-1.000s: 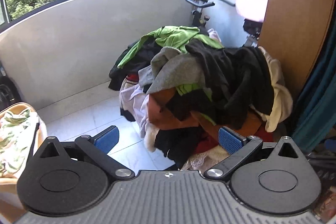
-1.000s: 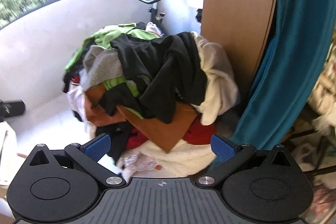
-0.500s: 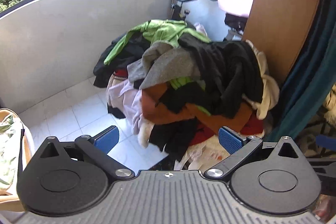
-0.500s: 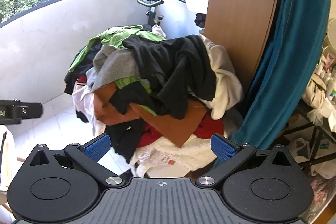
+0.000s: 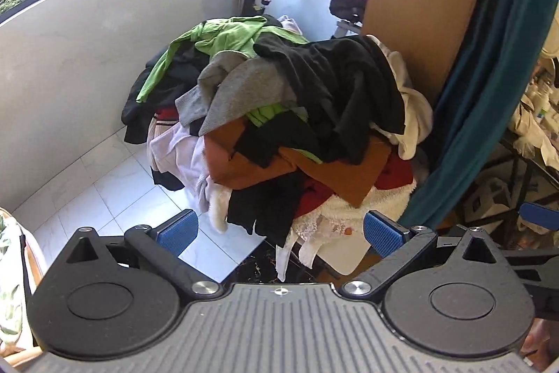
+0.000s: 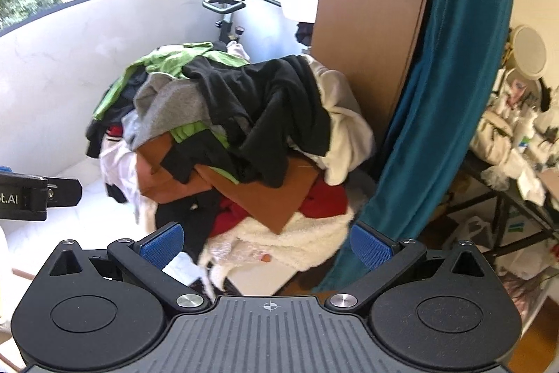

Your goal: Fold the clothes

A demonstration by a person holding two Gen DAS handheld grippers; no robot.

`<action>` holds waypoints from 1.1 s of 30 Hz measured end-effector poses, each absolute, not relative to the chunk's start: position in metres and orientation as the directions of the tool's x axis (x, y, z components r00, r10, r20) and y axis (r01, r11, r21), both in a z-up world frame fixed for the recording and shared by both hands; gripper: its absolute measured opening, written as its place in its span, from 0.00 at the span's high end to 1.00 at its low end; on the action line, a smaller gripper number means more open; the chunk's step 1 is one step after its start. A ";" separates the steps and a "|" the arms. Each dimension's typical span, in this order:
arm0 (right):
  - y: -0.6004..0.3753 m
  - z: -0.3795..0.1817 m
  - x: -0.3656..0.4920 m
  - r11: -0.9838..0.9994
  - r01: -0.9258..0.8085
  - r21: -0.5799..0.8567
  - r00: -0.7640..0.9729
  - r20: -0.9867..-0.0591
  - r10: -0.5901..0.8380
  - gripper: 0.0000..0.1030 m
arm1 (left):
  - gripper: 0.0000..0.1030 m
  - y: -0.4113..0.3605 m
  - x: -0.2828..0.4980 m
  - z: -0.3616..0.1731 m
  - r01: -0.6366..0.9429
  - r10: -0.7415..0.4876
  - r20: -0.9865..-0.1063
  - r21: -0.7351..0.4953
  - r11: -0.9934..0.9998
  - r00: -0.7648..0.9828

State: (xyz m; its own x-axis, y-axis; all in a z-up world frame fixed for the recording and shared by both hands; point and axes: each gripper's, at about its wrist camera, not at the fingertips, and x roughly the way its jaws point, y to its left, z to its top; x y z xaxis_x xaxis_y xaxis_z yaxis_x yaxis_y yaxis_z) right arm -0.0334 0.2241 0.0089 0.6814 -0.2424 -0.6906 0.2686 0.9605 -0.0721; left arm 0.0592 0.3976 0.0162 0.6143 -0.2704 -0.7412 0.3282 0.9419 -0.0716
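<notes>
While both tools hang short of the heap, the left gripper [image 5: 279,233] and right gripper [image 6: 267,243] stand spread wide, holding nothing. Pile of clothes [image 5: 279,135] sits ahead, beside the wooden panel [image 5: 419,6]. Judgement: take the topmost black garment [image 6: 272,100] alone; pinch one layer near an edge.

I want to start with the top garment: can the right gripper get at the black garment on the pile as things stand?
Probably yes. The right gripper has its jaws wide open and empty, and the black garment lies draped on top of the pile with nothing between them.
</notes>
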 end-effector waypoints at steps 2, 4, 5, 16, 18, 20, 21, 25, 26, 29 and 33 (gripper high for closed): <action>0.224 0.008 -0.036 0.961 0.271 -0.054 0.681 -0.695 -0.231 0.01 | 0.00 0.396 0.059 0.014 0.344 -0.280 -0.748 -0.074 0.936 0.601; 0.221 0.008 -0.036 0.961 0.275 -0.023 0.676 -0.706 -0.211 0.01 | 0.00 0.395 0.060 0.011 0.364 -0.295 -0.757 -0.081 0.928 0.583; 0.221 0.008 -0.035 0.960 0.280 -0.016 0.671 -0.711 -0.208 0.01 | 0.00 0.395 0.060 0.010 0.372 -0.300 -0.761 -0.084 0.924 0.575; 0.235 0.003 -0.017 0.965 0.261 -0.027 0.625 -0.757 -0.190 0.01 | 0.00 0.403 0.064 0.006 0.358 -0.288 -0.771 -0.084 0.930 0.568; 0.239 0.002 -0.014 0.967 0.251 -0.047 0.618 -0.761 -0.197 0.01 | 0.00 0.406 0.065 0.006 0.356 -0.289 -0.770 -0.087 0.931 0.569; 0.242 0.001 -0.012 0.967 0.250 -0.056 0.615 -0.762 -0.203 0.01 | 0.00 0.407 0.065 0.006 0.353 -0.286 -0.769 -0.085 0.932 0.572; 0.242 0.001 -0.011 0.966 0.251 -0.056 0.615 -0.762 -0.204 0.01 | 0.00 0.407 0.065 0.006 0.352 -0.285 -0.768 -0.083 0.932 0.574; 0.241 0.000 -0.008 0.965 0.254 -0.059 0.609 -0.766 -0.207 0.01 | 0.00 0.410 0.068 0.005 0.346 -0.276 -0.771 -0.077 0.935 0.574; 0.241 -0.001 -0.007 0.966 0.252 -0.059 0.607 -0.767 -0.206 0.01 | 0.00 0.410 0.069 0.005 0.342 -0.273 -0.773 -0.077 0.936 0.573; 0.239 -0.002 -0.006 0.966 0.253 -0.047 0.607 -0.770 -0.197 0.01 | 0.00 0.411 0.071 0.005 0.333 -0.264 -0.776 -0.073 0.940 0.574; 0.236 -0.002 -0.002 0.964 0.264 -0.019 0.609 -0.772 -0.182 0.01 | 0.00 0.412 0.073 0.004 0.331 -0.254 -0.777 -0.062 0.941 0.575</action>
State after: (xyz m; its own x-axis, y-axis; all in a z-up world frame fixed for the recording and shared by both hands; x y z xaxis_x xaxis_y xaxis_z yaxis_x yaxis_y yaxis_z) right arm -0.0023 0.2363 -0.0023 0.6093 -0.1815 -0.7719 0.2636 0.9645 -0.0188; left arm 0.0733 0.4118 0.0044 0.5755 -0.2537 -0.7775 0.3314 0.9415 -0.0618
